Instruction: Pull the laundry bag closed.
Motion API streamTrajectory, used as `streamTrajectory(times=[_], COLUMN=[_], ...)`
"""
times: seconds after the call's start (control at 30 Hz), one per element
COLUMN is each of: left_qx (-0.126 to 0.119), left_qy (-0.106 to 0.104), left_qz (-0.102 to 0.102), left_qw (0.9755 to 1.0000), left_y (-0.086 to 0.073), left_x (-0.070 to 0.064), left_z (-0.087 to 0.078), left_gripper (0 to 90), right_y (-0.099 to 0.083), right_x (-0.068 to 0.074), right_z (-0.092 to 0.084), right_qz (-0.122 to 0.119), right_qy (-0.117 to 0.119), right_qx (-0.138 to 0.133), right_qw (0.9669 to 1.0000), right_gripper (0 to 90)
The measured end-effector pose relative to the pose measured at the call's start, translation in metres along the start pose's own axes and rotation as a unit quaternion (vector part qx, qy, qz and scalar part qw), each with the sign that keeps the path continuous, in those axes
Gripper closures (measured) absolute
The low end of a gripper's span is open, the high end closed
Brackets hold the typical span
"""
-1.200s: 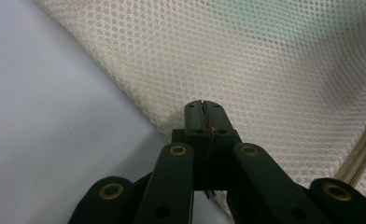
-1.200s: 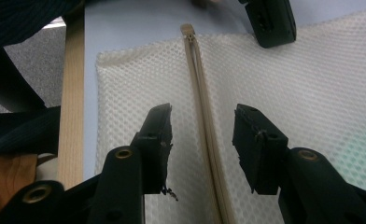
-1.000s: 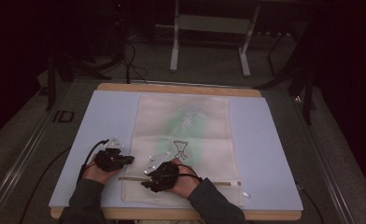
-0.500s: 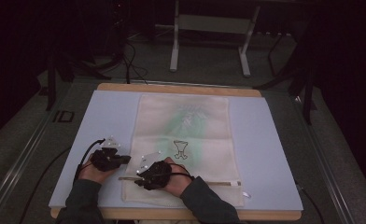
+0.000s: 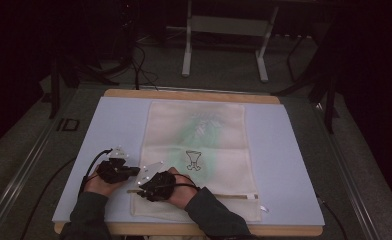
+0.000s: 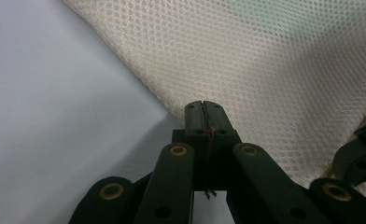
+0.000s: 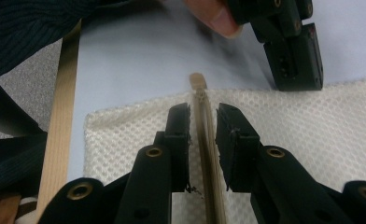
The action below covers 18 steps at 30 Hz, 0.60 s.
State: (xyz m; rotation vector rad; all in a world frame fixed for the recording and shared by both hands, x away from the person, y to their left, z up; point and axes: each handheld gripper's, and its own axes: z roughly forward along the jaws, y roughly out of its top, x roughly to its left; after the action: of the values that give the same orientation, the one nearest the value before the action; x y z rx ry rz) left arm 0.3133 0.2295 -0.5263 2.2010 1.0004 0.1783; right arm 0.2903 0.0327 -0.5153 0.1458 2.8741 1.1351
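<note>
**Zipper end could slip the pinch**

My left gripper is pressed shut on the mesh bag's left edge, near the table's front-left corner. My right gripper's jaws have been closing and straddle the zipper strip with gaps showing. Off-centre, they might push it aside.

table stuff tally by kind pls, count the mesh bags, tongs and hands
mesh bag: 1, cream, flat on the blue mat
tongs: 2, left tongs shut at the bag's edge, right tongs closing around the zipper strip with a gap either side
hands: 2, left hand and right hand
total: 5
</note>
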Motion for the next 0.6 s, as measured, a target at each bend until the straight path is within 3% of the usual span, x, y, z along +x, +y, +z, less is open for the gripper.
streamTrajectory(times=[0.2, 0.6], left_qx=[-0.006, 0.004], left_qy=[-0.006, -0.006], left_qz=[0.003, 0.002], left_qw=[1.0, 1.0], left_y=[0.001, 0.001], left_x=[-0.002, -0.001], left_z=[-0.001, 0.003], left_gripper=[89.6, 89.6], right_y=[0.007, 0.019], right_x=[-0.001, 0.002], right_z=[0.006, 0.021], right_qz=[-0.004, -0.009], right_qy=[0.0, -0.004], right_qx=[-0.003, 0.007], right_qw=[1.0, 0.9999], right_gripper=[76.5, 78.0])
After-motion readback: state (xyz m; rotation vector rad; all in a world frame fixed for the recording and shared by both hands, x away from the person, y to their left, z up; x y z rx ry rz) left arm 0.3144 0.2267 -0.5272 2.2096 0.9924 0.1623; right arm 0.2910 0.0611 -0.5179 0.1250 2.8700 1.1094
